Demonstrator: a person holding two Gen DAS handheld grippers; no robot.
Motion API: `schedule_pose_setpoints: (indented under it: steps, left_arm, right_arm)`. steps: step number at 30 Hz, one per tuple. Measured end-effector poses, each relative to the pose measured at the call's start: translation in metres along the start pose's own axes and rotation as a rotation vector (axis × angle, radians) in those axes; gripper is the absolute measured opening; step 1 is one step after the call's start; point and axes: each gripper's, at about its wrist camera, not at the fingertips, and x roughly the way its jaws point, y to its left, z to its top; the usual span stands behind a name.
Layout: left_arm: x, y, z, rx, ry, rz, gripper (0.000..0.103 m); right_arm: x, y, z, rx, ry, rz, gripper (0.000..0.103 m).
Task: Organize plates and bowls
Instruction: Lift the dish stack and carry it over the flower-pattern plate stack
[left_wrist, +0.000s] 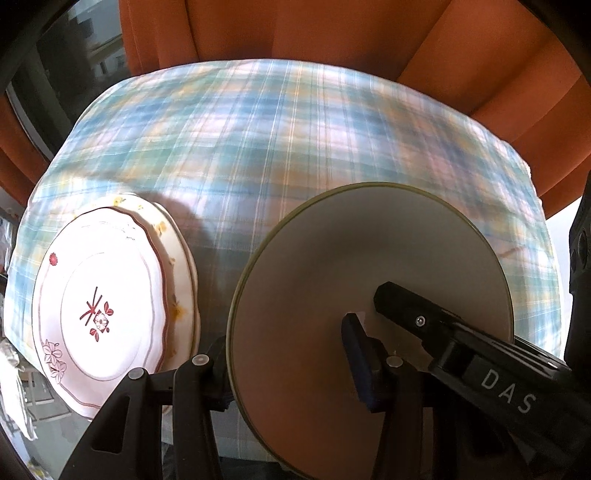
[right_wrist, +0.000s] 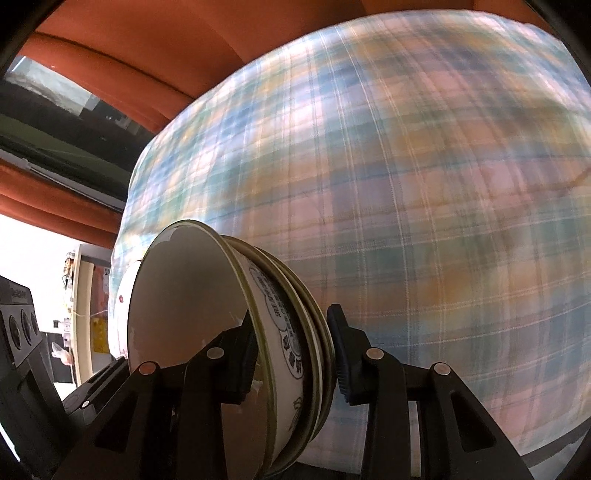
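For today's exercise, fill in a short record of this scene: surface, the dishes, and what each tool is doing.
surface: plaid tablecloth
plate stack: floral plates, left side of the cloth
bowl stack: nested bowls with olive rims
left tool: closed on the bowl stack's rim
right tool: closed on the bowl stack's wall
backdrop: orange curtain

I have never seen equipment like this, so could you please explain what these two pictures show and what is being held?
A person holds a two-finger gripper in each hand, and each gripper carries a fisheye camera looking along its fingers. In the left view, the left gripper clamps the rim of the bowl stack, with the right gripper reaching in too. The right view shows the same stacked bowls clamped in the right gripper. Two flowered plates lie stacked on the plaid tablecloth.
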Motion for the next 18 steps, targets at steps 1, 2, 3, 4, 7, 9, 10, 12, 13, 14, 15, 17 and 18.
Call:
schedule_pose_setpoints:
  steps: [1, 2, 3, 4, 7, 9, 10, 12, 13, 14, 15, 17, 18]
  left_arm:
    - [-0.003, 0.002, 0.001, 0.000, -0.003, -0.007, 0.048]
    - [-0.005, 0.003, 0.002, 0.001, -0.006, -0.010, 0.048]
    - [-0.008, 0.004, 0.003, 0.007, -0.010, -0.014, 0.048]
    - [-0.012, 0.007, 0.004, 0.016, -0.015, -0.018, 0.048]
    - [-0.022, 0.016, 0.006, 0.042, -0.033, -0.030, 0.048]
    - [-0.029, 0.024, 0.007, 0.050, -0.040, -0.036, 0.048]
    - [-0.033, 0.030, 0.007, 0.050, -0.044, -0.042, 0.048]
    - [-0.040, 0.040, 0.007, 0.050, -0.050, -0.054, 0.048]
    - [-0.043, 0.047, 0.007, 0.053, -0.055, -0.060, 0.048]
    - [-0.046, 0.052, 0.007, 0.055, -0.058, -0.062, 0.048]
    - [-0.049, 0.059, 0.007, 0.058, -0.064, -0.062, 0.049]
    - [-0.054, 0.070, 0.004, 0.063, -0.070, -0.057, 0.049]
    - [-0.056, 0.077, 0.003, 0.063, -0.070, -0.058, 0.049]
  right_arm:
    - [-0.004, 0.004, 0.000, -0.004, -0.009, -0.006, 0.039]
    - [-0.006, 0.007, 0.000, -0.007, -0.015, -0.011, 0.039]
    - [-0.008, 0.009, 0.000, -0.007, -0.020, -0.014, 0.039]
    - [-0.011, 0.013, -0.001, -0.005, -0.029, -0.017, 0.039]
    - [-0.016, 0.024, -0.005, 0.001, -0.053, -0.024, 0.039]
    - [-0.019, 0.036, -0.009, 0.006, -0.075, -0.030, 0.039]
    - [-0.020, 0.042, -0.011, 0.007, -0.084, -0.032, 0.039]
    - [-0.022, 0.053, -0.013, 0.001, -0.095, -0.038, 0.039]
    - [-0.023, 0.062, -0.015, -0.003, -0.106, -0.045, 0.039]
    - [-0.023, 0.069, -0.017, -0.005, -0.114, -0.050, 0.039]
    - [-0.022, 0.075, -0.019, -0.003, -0.121, -0.051, 0.039]
    - [-0.020, 0.086, -0.023, -0.001, -0.127, -0.053, 0.039]
    - [-0.017, 0.093, -0.025, -0.005, -0.128, -0.057, 0.039]
